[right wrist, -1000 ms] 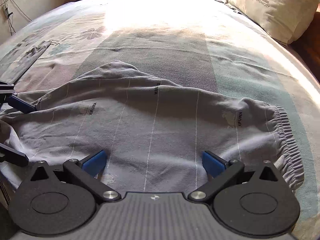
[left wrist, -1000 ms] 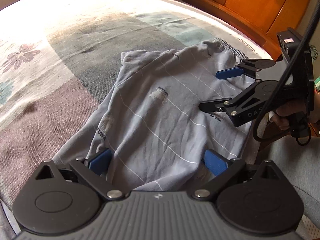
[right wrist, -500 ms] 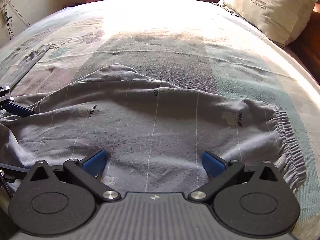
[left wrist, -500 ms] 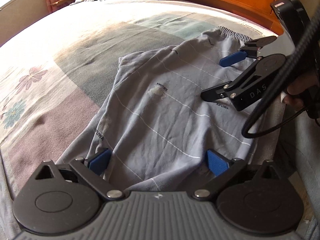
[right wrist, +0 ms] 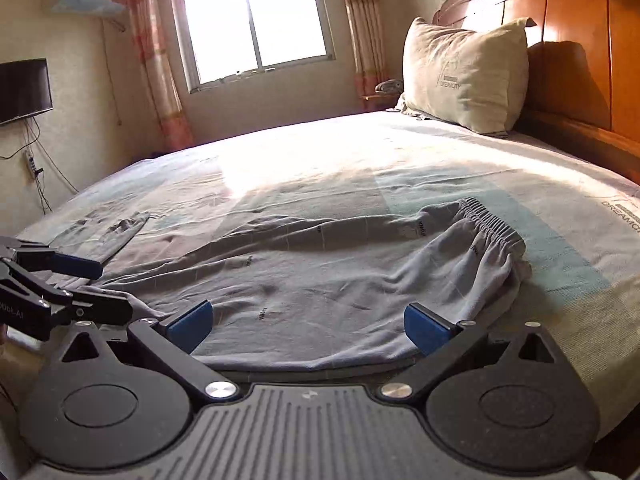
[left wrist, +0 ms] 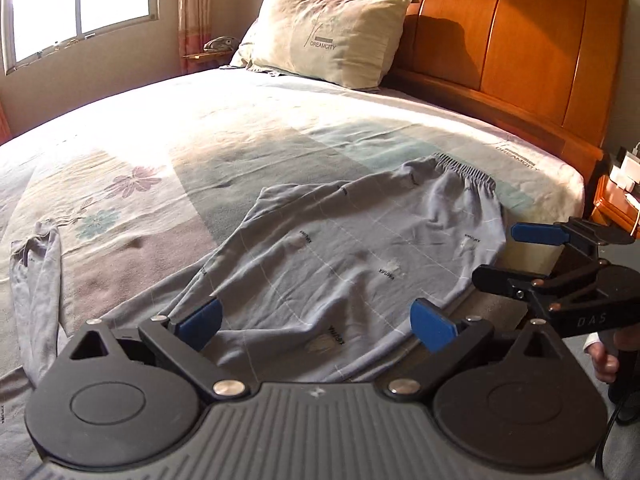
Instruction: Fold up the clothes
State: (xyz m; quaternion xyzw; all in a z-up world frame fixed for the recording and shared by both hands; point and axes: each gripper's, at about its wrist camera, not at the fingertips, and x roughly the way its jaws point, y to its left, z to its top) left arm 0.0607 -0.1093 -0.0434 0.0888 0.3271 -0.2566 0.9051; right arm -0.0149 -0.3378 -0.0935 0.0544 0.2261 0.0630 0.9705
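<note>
Both pairs of fingers stand spread wide and pinch nothing. The left gripper hangs over the near edge of the grey trousers, its blue pads above the cloth. The right gripper hangs the same way over the near edge of the trousers, nearer the waistband.

A second ago both grippers sat low and close over the cloth, which filled most of each view. Now both have lifted and drawn back towards the near edge of the bed, and the cameras tilt up, so the headboard, pillow and window have come into sight. In the left view the right gripper, earlier over the middle of the trousers, is now off their right edge, beside the bed. The trousers have scarcely shifted: they lie flat on the near part of the bed, waistband towards the headboard, legs towards the foot, one leg end trailing far to the left.

The trousers carry thin pale lines and small repeated marks reading "XIFUWA". The pillow reads "DREAMCITY", and the same word shows on the sheet near the headboard. The right gripper's side reads "DAS". A dark screen hangs on the wall.
</note>
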